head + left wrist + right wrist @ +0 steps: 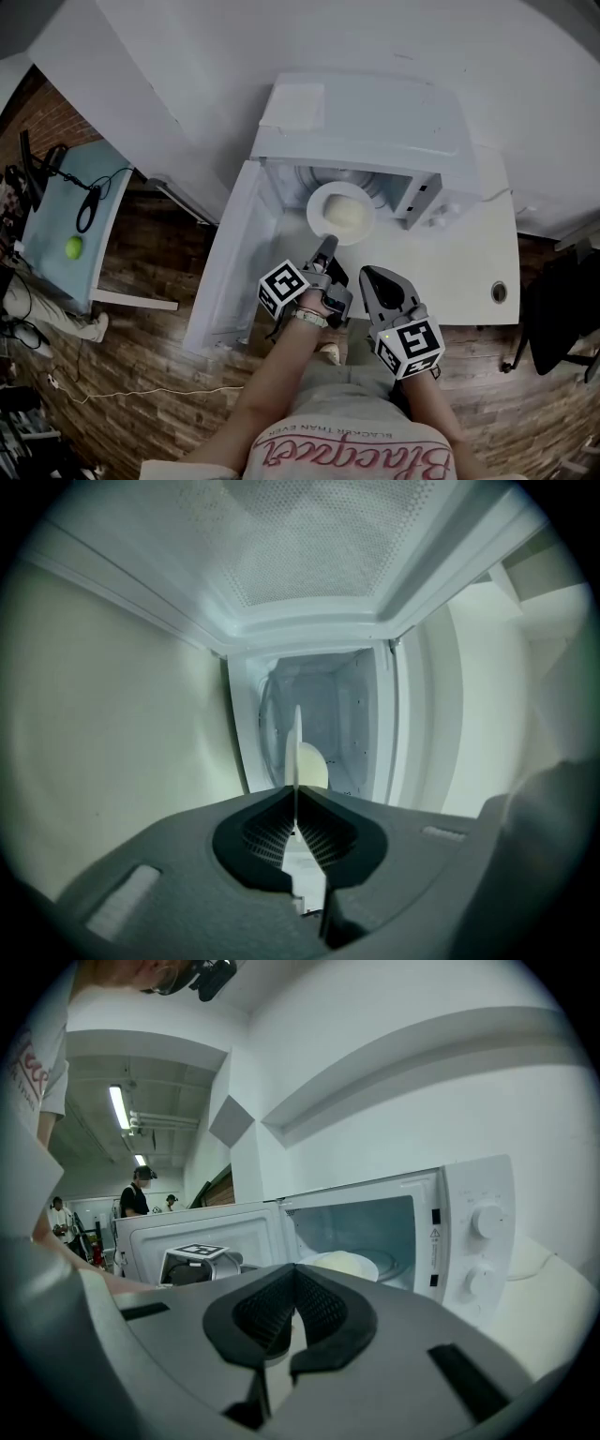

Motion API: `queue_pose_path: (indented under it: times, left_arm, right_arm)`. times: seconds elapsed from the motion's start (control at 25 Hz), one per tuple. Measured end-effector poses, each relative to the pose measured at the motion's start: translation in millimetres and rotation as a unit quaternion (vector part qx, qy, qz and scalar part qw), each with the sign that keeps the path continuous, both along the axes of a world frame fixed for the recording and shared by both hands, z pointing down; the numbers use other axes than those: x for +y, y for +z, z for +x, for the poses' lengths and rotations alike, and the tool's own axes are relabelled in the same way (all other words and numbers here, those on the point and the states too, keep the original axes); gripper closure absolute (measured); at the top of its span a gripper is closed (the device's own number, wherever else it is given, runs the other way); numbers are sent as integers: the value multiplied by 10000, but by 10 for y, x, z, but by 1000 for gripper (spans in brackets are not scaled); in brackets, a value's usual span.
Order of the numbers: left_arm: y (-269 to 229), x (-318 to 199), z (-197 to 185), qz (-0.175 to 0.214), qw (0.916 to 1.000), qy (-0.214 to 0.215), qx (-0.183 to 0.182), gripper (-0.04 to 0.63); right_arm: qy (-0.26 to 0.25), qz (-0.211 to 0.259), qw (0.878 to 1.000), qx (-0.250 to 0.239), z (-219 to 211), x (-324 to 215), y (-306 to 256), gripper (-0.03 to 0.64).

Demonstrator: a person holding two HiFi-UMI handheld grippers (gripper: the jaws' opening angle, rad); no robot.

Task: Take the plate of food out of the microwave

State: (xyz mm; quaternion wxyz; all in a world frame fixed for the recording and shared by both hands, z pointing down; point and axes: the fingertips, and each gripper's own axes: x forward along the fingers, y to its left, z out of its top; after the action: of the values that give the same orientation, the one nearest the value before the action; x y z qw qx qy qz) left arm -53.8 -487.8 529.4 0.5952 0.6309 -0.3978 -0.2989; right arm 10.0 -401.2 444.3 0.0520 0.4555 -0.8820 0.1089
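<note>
The grey right gripper (pixel 368 275), nearest, has its jaws together on nothing. The grey left gripper (pixel 326 247) clamps the rim of the round white plate (pixel 317 208) of pale food (pixel 345 217), at the mouth of the open white microwave (pixel 375 131).

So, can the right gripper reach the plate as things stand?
Probably yes: the door stands wide open, and the left gripper pinches only the plate's near rim, leaving the right side free. The right gripper is shut, though.
</note>
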Motion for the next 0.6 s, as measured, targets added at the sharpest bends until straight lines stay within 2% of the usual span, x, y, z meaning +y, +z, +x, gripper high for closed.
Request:
queue_pose_path:
  times: [0.6]
  left_arm:
    - [-103,96,-8,43,9998,-62,156,581]
  right_arm:
    - [99,76,9999,9,79,93,-112,606]
